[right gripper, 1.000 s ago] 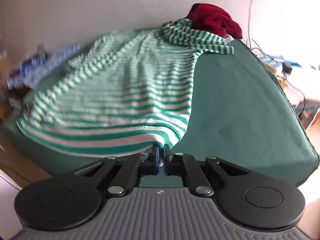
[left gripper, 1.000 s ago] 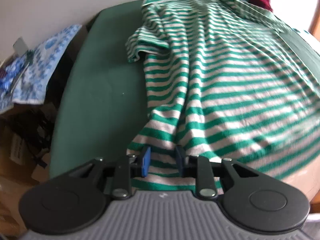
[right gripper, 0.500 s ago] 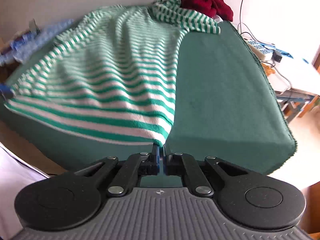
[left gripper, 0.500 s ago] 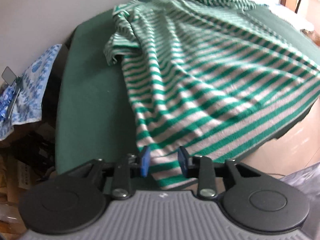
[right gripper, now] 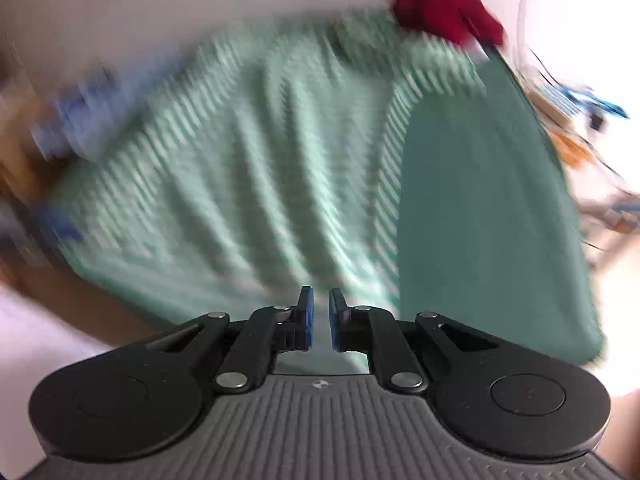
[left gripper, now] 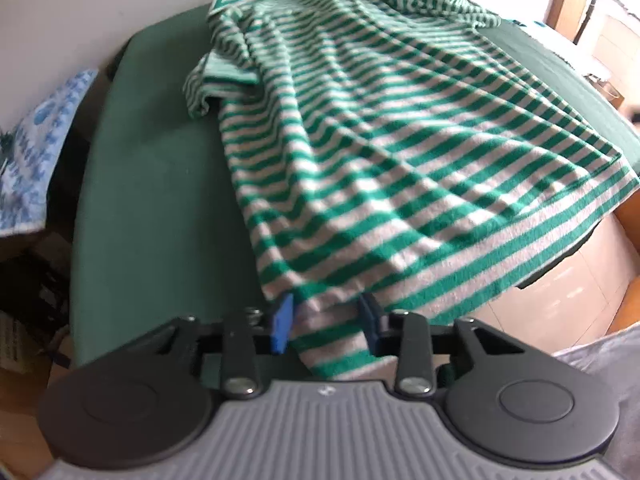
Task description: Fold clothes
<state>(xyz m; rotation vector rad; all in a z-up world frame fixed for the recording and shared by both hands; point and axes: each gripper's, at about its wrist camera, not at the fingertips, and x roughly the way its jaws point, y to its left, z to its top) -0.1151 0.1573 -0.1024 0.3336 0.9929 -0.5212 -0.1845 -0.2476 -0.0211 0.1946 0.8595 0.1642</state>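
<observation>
Left wrist view: the striped shirt point(left gripper: 392, 152) lies spread over the green bench point(left gripper: 152, 200), its hem corner between the jaws of the left gripper point(left gripper: 326, 322), which are closing, pads not clearly pressing; best to pinch the hem's edge squarely before lifting; the gripper tilts steeply down. Right wrist view, badly blurred: the right gripper point(right gripper: 319, 322) is opening, a narrow gap, nothing clearly held; it angles down over the hem.
</observation>
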